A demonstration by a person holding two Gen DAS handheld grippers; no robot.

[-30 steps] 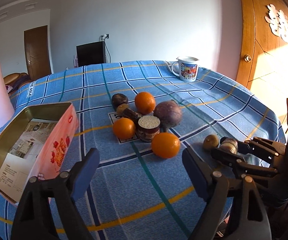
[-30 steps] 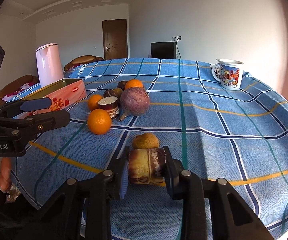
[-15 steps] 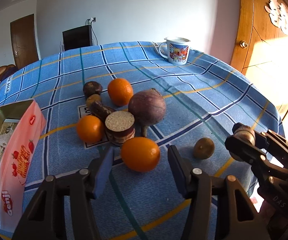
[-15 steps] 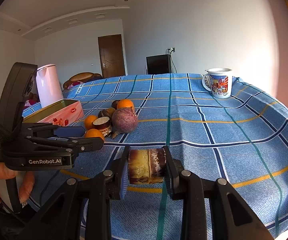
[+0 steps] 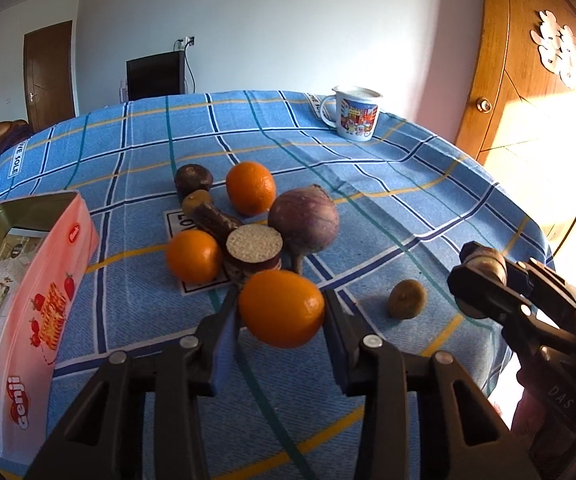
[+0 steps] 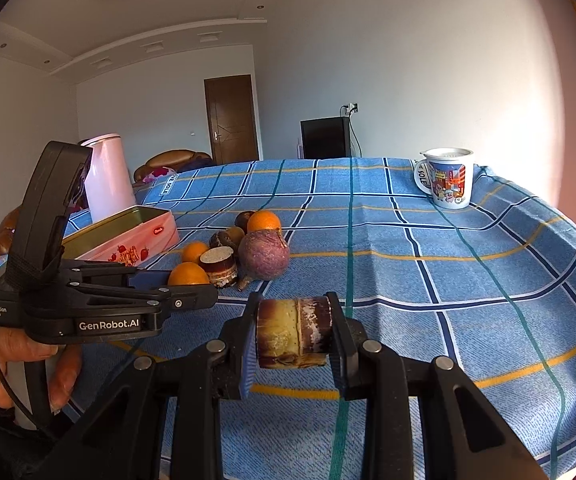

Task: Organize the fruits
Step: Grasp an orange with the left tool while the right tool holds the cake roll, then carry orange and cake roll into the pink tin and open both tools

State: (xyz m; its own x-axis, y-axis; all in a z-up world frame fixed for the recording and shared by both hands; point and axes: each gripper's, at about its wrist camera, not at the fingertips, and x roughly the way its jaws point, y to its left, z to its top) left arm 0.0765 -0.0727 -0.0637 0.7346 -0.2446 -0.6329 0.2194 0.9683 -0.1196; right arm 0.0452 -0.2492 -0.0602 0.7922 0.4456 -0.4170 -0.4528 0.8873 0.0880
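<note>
Your left gripper [image 5: 282, 320] brackets the nearest orange [image 5: 282, 309] on the blue checked tablecloth [image 5: 387, 184], a finger close on each side of it; whether the pads actually press the fruit you cannot tell from these views; your right gripper [image 6: 292, 334] pinches a short brown-and-cream cut piece [image 6: 292, 332] crosswise between its pads, held above the cloth near the table's front edge; the rest of the fruit sits in a cluster just beyond the bracketed orange: a flat-topped cut stump [image 5: 252, 252] touching a large purple round fruit [image 5: 303, 222], a second orange [image 5: 194, 256] to their left, a third orange [image 5: 251, 188] behind, and two small dark fruits [image 5: 194, 178] at the back; a small brownish fruit [image 5: 406, 304] lies apart to the right; an open pink tin [image 5: 44, 280] stands at your left, and a printed mug [image 5: 353, 114] sits well away near the far edge.
</note>
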